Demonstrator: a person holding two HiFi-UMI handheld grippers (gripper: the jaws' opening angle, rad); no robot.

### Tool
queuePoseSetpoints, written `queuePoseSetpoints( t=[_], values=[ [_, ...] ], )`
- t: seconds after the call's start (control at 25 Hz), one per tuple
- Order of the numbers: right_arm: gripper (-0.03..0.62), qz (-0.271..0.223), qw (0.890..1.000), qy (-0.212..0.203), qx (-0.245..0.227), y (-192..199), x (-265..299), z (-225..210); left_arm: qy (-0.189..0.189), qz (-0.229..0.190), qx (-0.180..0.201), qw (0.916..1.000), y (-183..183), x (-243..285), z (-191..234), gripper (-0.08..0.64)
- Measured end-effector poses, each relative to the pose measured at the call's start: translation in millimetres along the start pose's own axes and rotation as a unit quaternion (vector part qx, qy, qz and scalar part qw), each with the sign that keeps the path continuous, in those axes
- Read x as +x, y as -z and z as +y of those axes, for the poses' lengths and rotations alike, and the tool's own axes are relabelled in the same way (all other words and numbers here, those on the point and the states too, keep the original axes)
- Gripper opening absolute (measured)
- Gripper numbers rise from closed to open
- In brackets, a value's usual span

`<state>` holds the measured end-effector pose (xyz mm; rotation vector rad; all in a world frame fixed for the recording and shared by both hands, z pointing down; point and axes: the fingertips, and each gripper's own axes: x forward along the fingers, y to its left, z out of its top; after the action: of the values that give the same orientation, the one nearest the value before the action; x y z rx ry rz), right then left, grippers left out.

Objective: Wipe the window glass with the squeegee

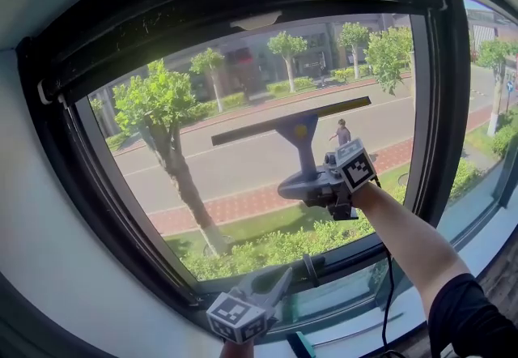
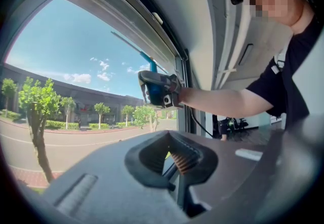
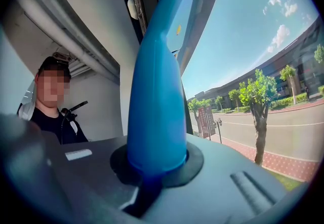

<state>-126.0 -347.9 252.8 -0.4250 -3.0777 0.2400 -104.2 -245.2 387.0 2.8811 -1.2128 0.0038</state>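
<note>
The squeegee [image 1: 301,136] has a blue handle and a long black blade that lies across the upper middle of the window glass [image 1: 235,170], tilted up to the right. My right gripper [image 1: 317,184] is shut on the bottom end of the handle, below the blade. In the right gripper view the blue handle [image 3: 157,91] rises straight out of the right gripper [image 3: 156,163]. My left gripper [image 1: 283,278] hangs low by the bottom window frame, jaws together and empty. The left gripper view shows the left gripper [image 2: 172,159] shut, with the right gripper [image 2: 159,91] and squeegee [image 2: 151,63] higher up.
A dark window frame [image 1: 429,105] surrounds the pane, with a latch handle [image 1: 310,270] on its bottom rail. A black cable [image 1: 387,291] hangs under my right forearm. A white sill runs along the bottom. A second pane [image 1: 486,81] lies to the right.
</note>
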Motion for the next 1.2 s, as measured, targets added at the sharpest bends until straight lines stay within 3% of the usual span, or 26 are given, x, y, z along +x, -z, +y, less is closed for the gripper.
queuePoseSetpoints(
  t=[1.2],
  values=[
    [0.006,0.000,0.995,-0.004,0.103,148,-7,-1,-0.017,0.024,-0.019,0.9994,26,-9,10,0.002]
  ],
)
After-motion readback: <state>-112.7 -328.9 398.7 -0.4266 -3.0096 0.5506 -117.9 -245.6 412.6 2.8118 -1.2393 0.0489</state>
